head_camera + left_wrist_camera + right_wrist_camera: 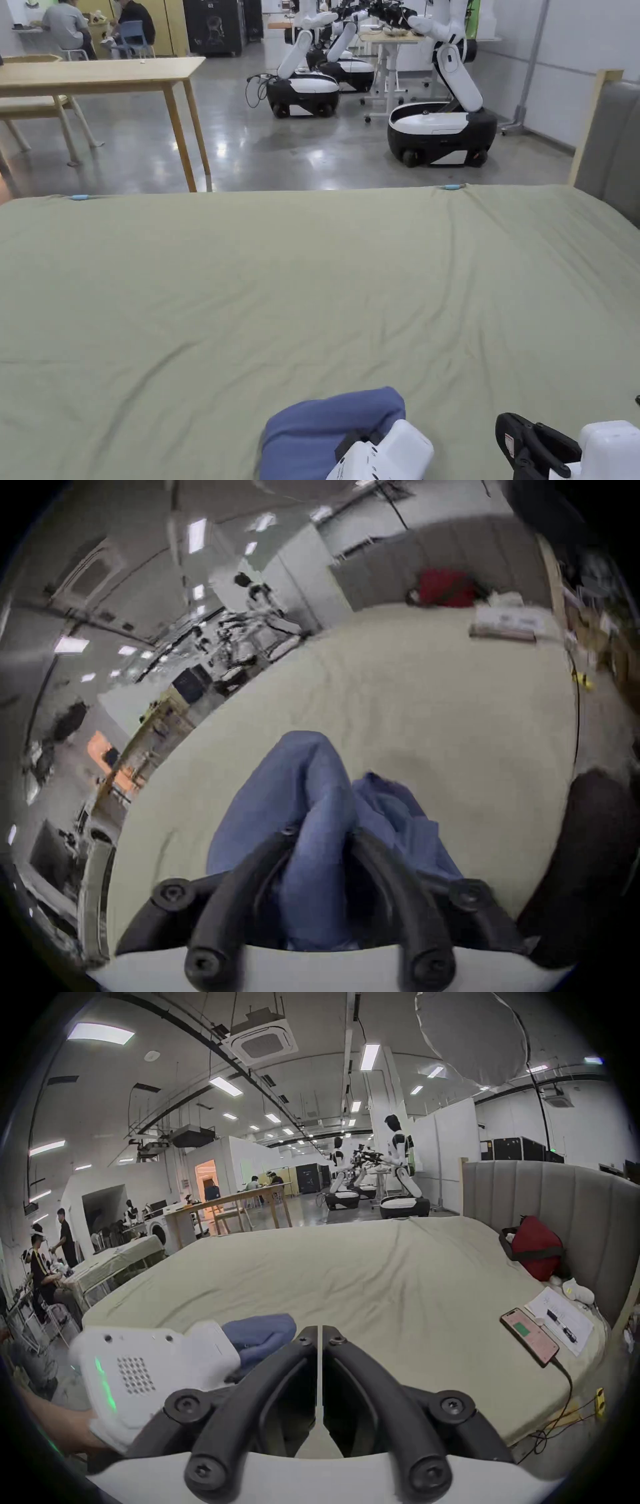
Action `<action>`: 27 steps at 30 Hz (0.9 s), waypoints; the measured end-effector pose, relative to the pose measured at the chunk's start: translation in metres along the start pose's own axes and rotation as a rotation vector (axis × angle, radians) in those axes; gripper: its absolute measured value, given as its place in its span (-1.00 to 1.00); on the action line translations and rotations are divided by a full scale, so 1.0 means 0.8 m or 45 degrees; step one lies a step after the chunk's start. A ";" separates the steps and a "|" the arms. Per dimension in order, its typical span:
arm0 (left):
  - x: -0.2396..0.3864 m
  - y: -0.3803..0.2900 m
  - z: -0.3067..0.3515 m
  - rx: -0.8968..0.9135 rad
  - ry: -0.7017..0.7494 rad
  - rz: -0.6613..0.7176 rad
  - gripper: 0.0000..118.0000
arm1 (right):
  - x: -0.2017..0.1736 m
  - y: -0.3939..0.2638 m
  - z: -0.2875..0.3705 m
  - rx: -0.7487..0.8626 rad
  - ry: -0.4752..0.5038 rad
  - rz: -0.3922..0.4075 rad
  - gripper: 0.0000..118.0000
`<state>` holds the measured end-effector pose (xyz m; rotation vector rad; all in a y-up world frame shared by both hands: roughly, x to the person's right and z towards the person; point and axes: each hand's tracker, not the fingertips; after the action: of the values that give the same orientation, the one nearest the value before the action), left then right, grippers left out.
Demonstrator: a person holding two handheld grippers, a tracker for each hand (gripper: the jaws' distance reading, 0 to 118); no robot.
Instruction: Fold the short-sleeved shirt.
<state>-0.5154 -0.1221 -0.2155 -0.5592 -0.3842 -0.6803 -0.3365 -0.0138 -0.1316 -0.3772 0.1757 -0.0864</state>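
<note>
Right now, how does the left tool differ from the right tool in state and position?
The left tool is shut on the bunched blue shirt; the right tool is shut with nothing between its jaws. In the head view the left one sits nearer the middle, the right one at the edge. Both are over the green bed sheet.

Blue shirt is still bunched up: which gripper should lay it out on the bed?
Left, probably. The left gripper is already shut on the blue shirt, bunched above the green sheet. The right gripper is shut on nothing, beside it, so it would first have to open and take a hold.
</note>
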 end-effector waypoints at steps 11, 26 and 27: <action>-0.170 -0.028 0.072 0.231 -0.434 1.175 0.86 | -0.005 -0.001 -0.020 -0.052 0.009 -0.013 -0.94; -0.107 -0.048 0.018 0.062 -0.770 1.235 -0.87 | -0.051 -0.007 -0.091 -0.222 0.105 -0.053 -0.94; -0.129 -0.062 0.029 0.085 -0.716 1.242 -0.87 | -0.053 -0.010 -0.102 -0.244 0.153 -0.075 -0.94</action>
<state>-0.6268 -0.0907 -0.2315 -0.7807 -0.5844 0.4422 -0.3940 -0.0453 -0.1971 -0.5690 0.2925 -0.1513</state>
